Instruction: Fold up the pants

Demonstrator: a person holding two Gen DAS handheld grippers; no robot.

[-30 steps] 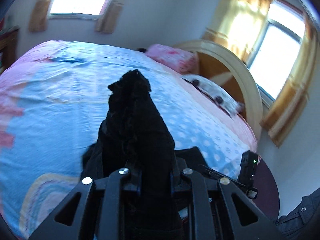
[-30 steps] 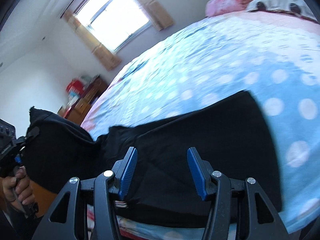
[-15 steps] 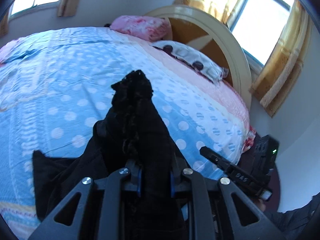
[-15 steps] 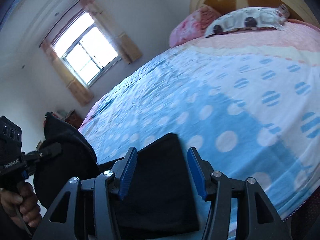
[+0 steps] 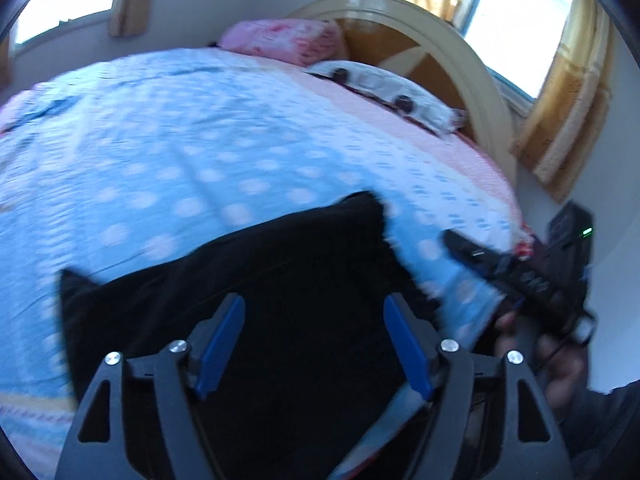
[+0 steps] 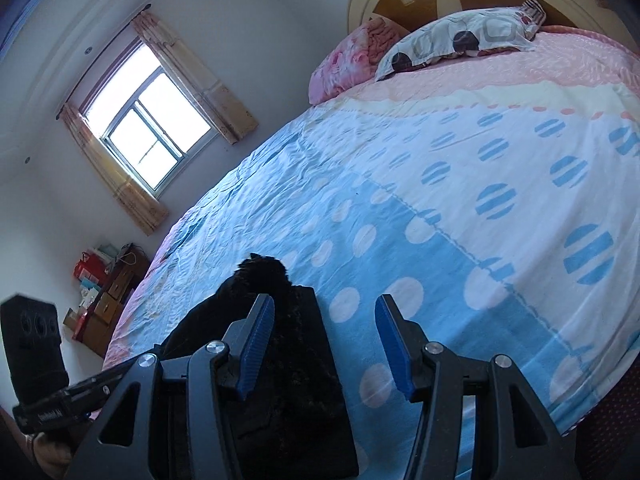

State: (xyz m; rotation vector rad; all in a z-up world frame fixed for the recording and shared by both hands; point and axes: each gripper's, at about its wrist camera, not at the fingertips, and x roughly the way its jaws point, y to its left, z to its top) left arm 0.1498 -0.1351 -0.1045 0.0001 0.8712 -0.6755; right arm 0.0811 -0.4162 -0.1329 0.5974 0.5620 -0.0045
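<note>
The black pants [image 5: 256, 280] lie in a flat folded shape on the near edge of the bed. My left gripper [image 5: 314, 344] is open and empty just above them, its blue pads apart. In the right wrist view the pants [image 6: 288, 360] sit at the lower left, with a raised tuft of fabric at their far end. My right gripper [image 6: 324, 344] is open and empty, its left pad over the pants' right edge. The right gripper also shows at the right of the left wrist view [image 5: 520, 272].
The bed has a blue polka-dot sheet [image 6: 440, 184] with a pink band near the head. A pink pillow [image 5: 280, 40] and a white patterned pillow [image 6: 460, 40] lie by the curved headboard [image 5: 440, 40]. A wooden dresser [image 6: 108, 300] stands by the far wall.
My left gripper has opened and let go of the pants, which now lie flat on the bed. My right gripper has swung to the right, off most of the fabric.
</note>
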